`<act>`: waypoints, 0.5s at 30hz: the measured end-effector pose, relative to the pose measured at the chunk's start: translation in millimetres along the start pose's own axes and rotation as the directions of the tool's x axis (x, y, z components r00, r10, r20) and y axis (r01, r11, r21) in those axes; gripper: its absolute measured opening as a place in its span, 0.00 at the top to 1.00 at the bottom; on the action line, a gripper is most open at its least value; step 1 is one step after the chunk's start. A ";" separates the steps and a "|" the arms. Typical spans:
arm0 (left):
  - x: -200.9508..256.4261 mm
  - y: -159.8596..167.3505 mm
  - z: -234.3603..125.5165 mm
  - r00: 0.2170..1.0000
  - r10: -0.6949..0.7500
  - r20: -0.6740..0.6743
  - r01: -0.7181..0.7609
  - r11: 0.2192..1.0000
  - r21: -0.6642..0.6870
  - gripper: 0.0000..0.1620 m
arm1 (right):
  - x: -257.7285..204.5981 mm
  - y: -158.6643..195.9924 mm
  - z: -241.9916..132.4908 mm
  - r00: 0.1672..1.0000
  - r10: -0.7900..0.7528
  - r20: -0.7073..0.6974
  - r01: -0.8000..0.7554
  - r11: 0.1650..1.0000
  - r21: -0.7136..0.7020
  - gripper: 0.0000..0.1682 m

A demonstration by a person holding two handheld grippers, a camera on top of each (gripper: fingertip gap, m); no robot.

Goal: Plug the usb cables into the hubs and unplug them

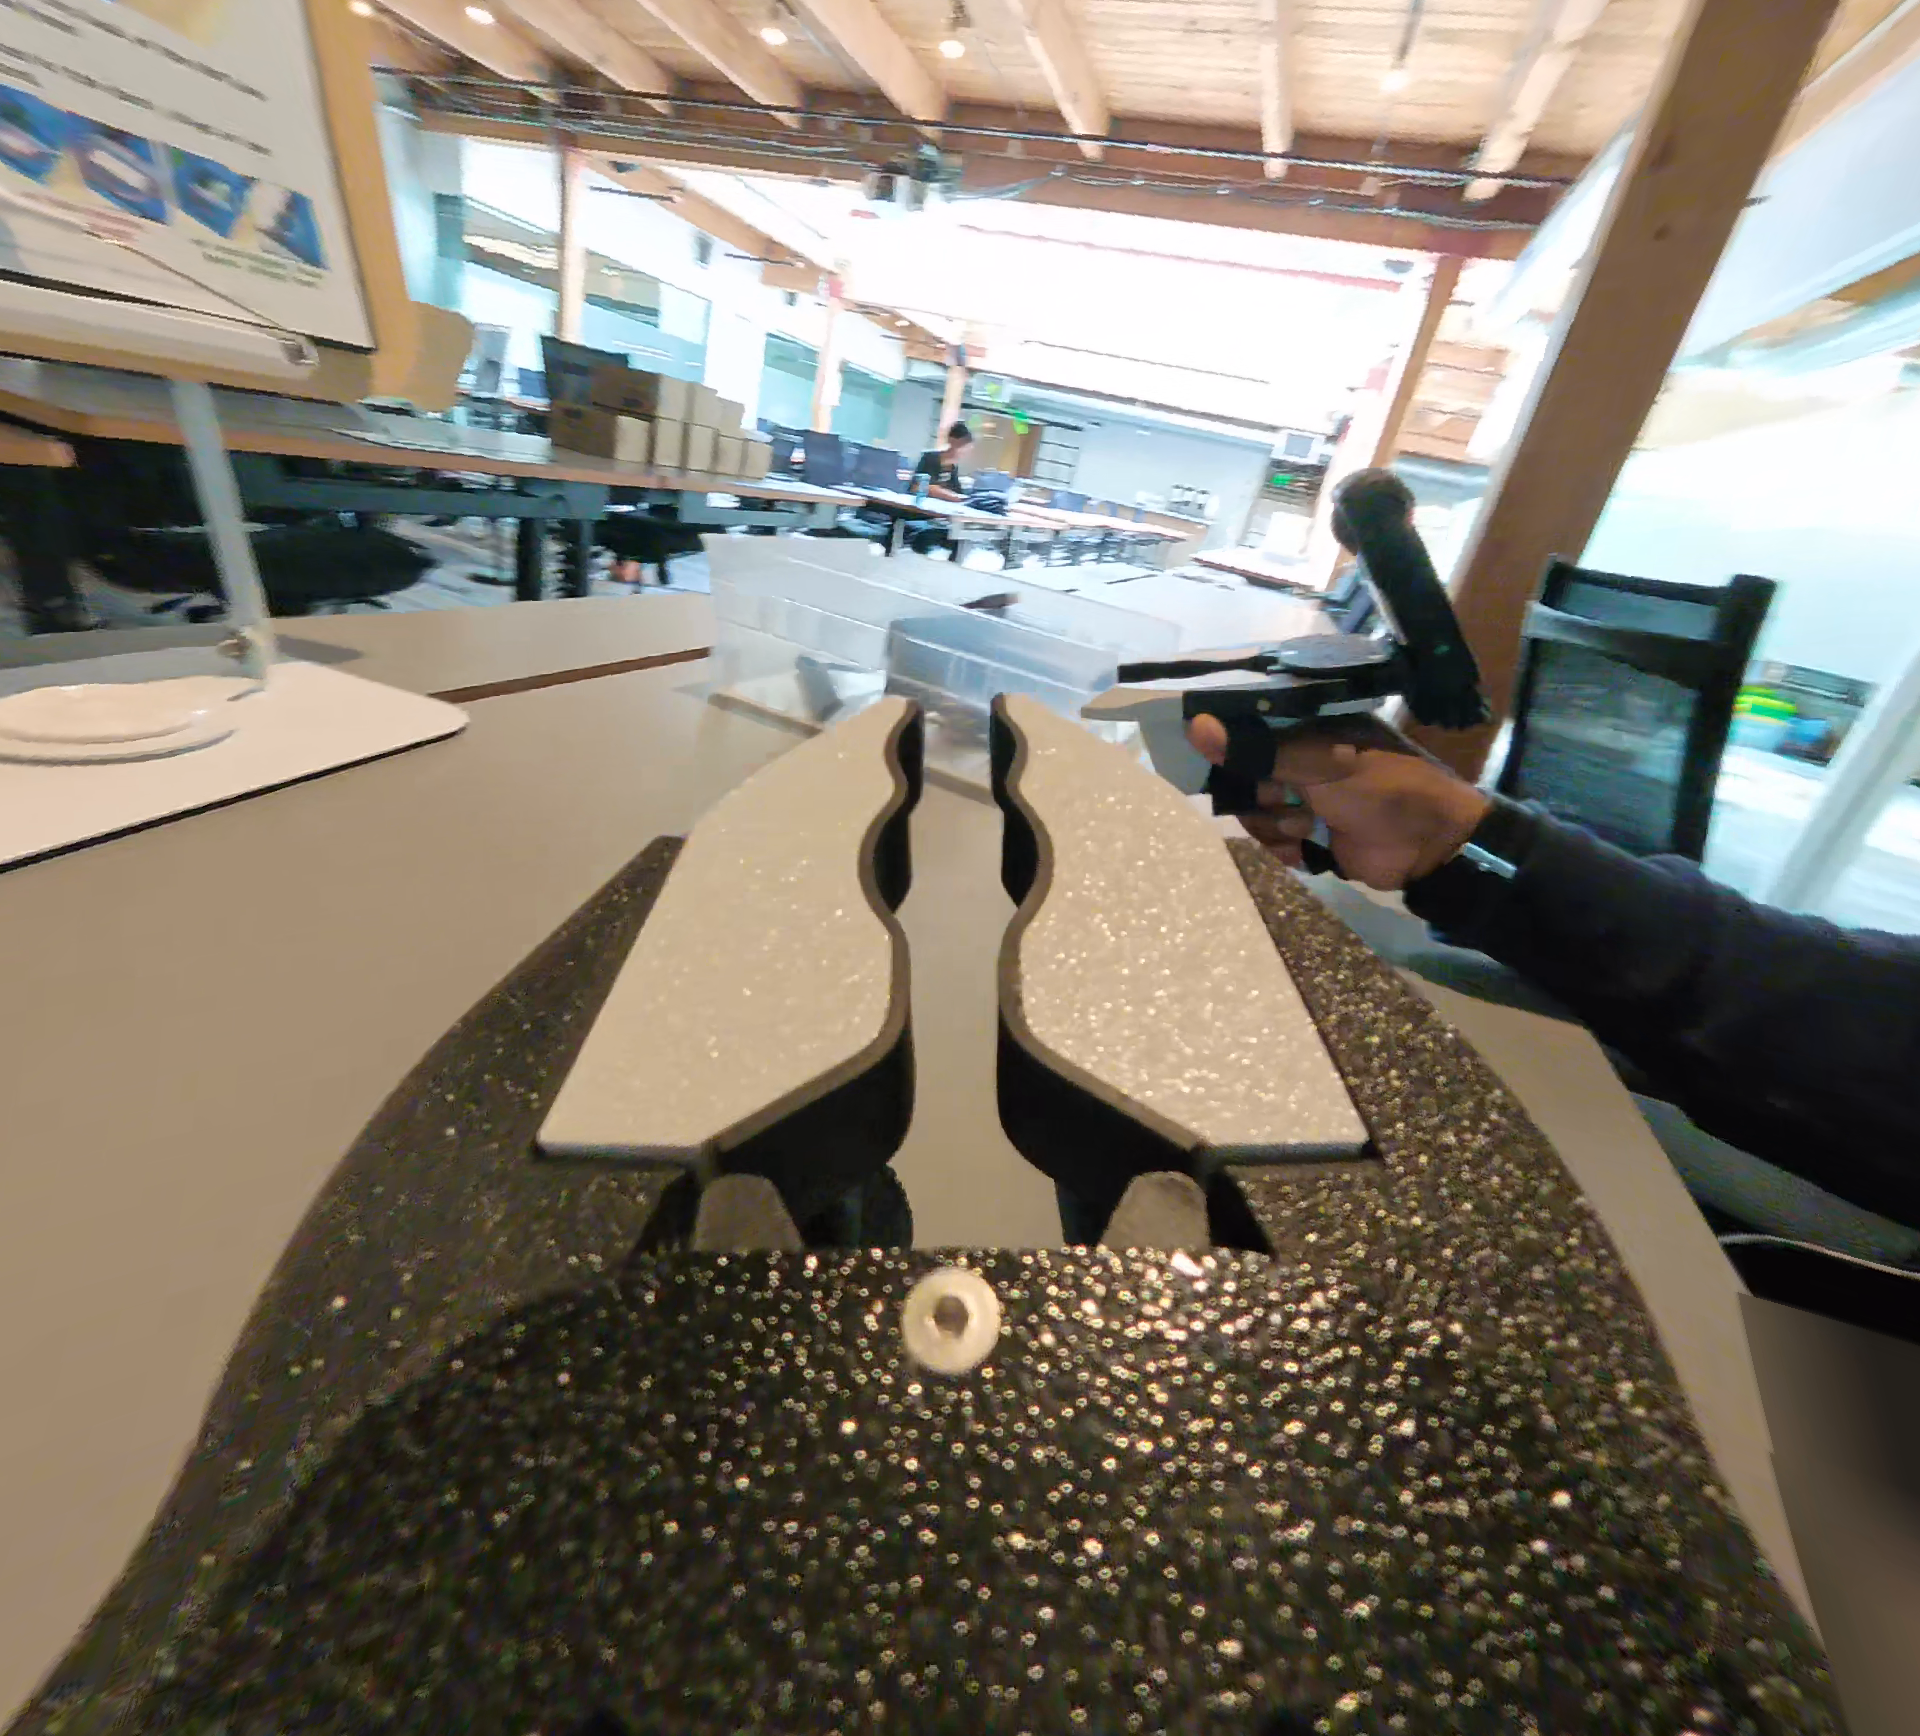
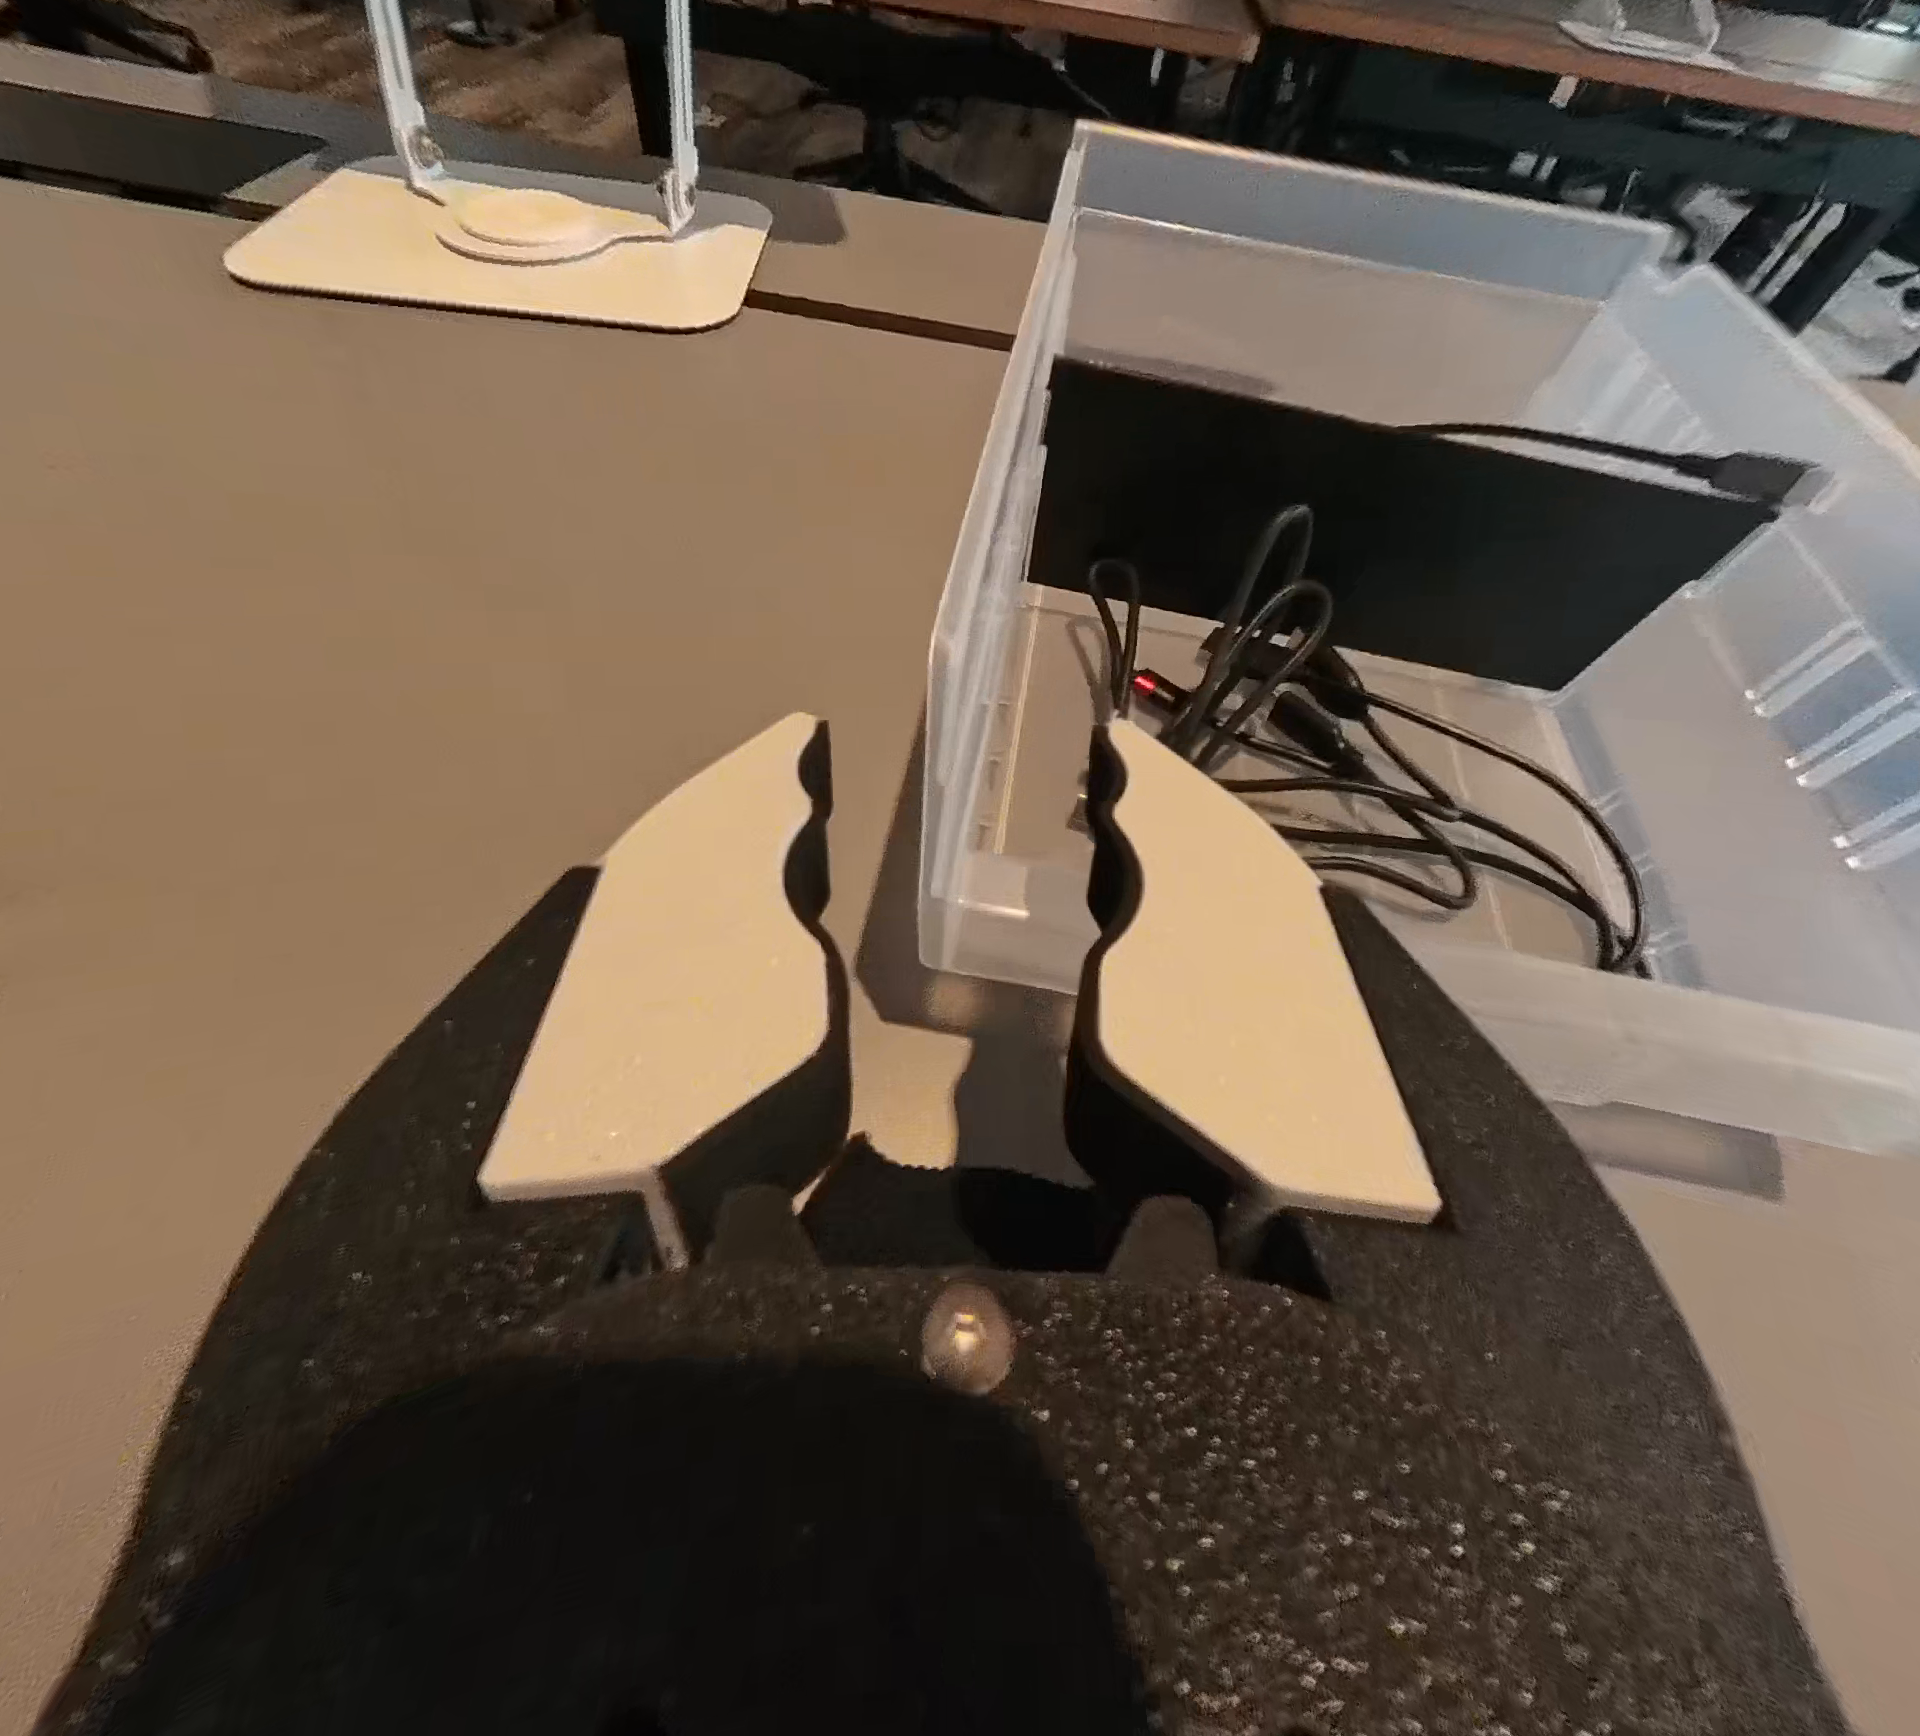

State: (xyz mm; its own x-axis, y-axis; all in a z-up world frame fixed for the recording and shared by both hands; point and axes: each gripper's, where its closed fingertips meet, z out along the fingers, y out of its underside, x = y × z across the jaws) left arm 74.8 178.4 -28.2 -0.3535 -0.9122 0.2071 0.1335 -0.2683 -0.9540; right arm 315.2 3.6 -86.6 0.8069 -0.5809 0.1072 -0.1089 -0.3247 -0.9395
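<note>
Both your claws are empty, the right claw (image 2: 961,751) spread wide and the left claw (image 1: 956,715) parted only narrowly, because the usb cables (image 2: 1299,710) lie tangled just ahead-right of your right claw inside the clear bin (image 2: 997,647) on the counter (image 2: 468,543), ungrasped.

The left gripper (image 1: 956,720) is showing pale grey, glittery fingers (image 1: 769,948) on a black body speckled with bright flecks, and the right gripper (image 2: 961,751) is showing matte cream-grey fingers (image 2: 696,948) on a grainy black body. The table (image 2: 416,647) is lying plain grey-brown, with a white stand base (image 2: 499,263) sitting at its far left and a clear, colourless plastic bin (image 2: 1351,273) standing on the right. Black usb cables (image 2: 1382,761) are lying in the bin, one glowing with a small red mark, against a flat black panel (image 2: 1455,543).
</note>
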 end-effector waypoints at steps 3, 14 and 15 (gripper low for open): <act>5.9 0.6 -14.6 0.997 0.048 0.061 -0.047 0.999 -0.015 0.93 | -0.2 2.0 6.2 1.000 0.026 0.000 -0.026 0.999 0.019 0.76; 6.7 2.2 -35.6 0.980 0.115 0.162 -0.109 0.993 -0.043 0.93 | 4.2 1.7 12.3 0.991 -0.098 -0.090 0.101 0.995 0.021 0.89; 6.4 2.0 -35.7 0.980 0.113 0.163 -0.107 0.993 -0.041 0.93 | 3.9 2.0 13.2 0.987 -0.122 -0.106 0.124 0.992 0.008 0.89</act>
State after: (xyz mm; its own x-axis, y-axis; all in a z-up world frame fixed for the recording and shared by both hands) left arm 39.8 183.1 -36.5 -0.1808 -0.9748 0.1306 0.1322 -0.1557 -0.9789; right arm 325.7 10.6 -92.3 0.7483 -0.6123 0.2552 -0.0033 -0.3882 -0.9216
